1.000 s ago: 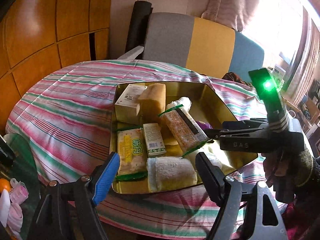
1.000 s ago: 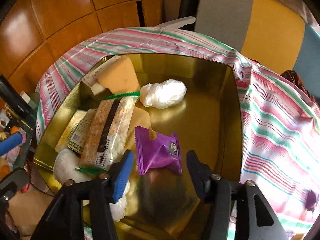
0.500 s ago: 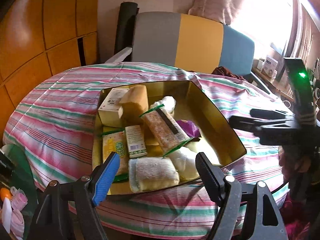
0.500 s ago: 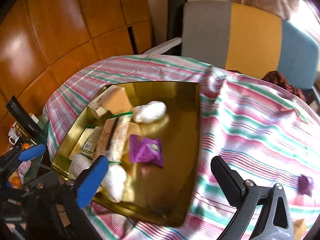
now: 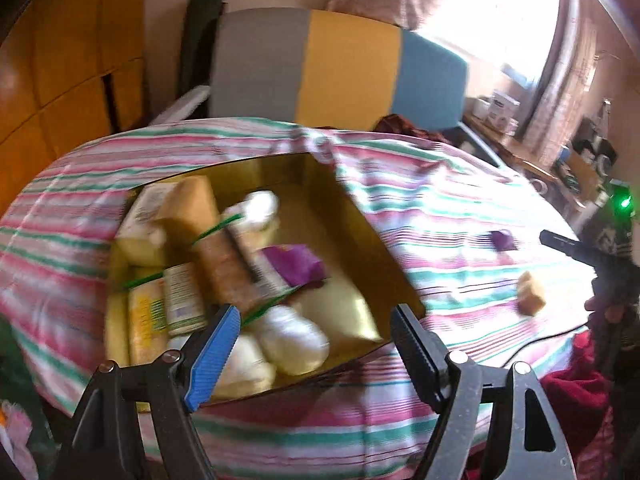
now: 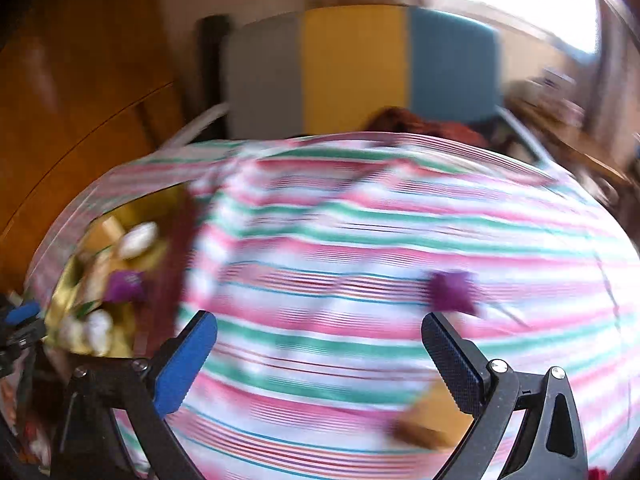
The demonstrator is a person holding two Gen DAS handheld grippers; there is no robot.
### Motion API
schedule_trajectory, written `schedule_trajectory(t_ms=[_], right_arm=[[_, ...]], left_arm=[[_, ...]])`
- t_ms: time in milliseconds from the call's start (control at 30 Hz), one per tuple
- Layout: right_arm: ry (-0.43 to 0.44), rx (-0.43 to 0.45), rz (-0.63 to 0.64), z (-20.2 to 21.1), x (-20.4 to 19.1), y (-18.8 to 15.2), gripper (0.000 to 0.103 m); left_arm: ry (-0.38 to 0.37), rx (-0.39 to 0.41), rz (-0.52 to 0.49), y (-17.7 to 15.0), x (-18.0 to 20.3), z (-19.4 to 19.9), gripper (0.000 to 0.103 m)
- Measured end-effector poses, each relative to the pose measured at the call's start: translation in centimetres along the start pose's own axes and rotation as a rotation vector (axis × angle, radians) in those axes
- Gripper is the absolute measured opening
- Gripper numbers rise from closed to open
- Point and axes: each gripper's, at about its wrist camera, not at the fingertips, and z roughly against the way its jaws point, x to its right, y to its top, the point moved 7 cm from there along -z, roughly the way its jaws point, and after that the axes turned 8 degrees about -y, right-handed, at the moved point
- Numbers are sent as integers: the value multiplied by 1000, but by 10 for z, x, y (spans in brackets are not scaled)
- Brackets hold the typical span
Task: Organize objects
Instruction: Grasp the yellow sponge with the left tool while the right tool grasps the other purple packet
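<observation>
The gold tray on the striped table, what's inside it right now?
The gold tray holds a purple packet, a long snack bar, white bundles and small boxes. Anything beneath that pile is hidden.

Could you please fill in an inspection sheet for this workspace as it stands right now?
Surface: round table under a striped cloth, rumpled near the tin's far corner.
Job's things: gold tin holding packets, white bundles and a purple packet; a second purple packet and a tan block lie loose on the cloth.
Clutter: dark red fabric at the table's near edge.
Grippers: left gripper open and empty, before the tin; right gripper open wide and empty over the cloth, its jaws having just opened.
Cables: nothing seen.
Surroundings: grey, yellow and blue chair, wood panelling, bright window.
</observation>
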Motion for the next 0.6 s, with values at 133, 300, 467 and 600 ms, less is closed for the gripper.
schedule_trajectory(t_ms=[133,300,467,600], right_arm=[[-115,3,-205,-1,82,-10,103],[-123,30,-527,2,152,-22,103],[-79,82,-631,11,168,-21,103],[-65,106,-631,17,167,-17,103]], left_arm=[[-62,-47,-74,9,36,-21,78],[-216,-156,-188,10,99,-67,75],[-312,-234,-277,15,159,-117,74],[-394,-315,-332,15,213,-157,74]])
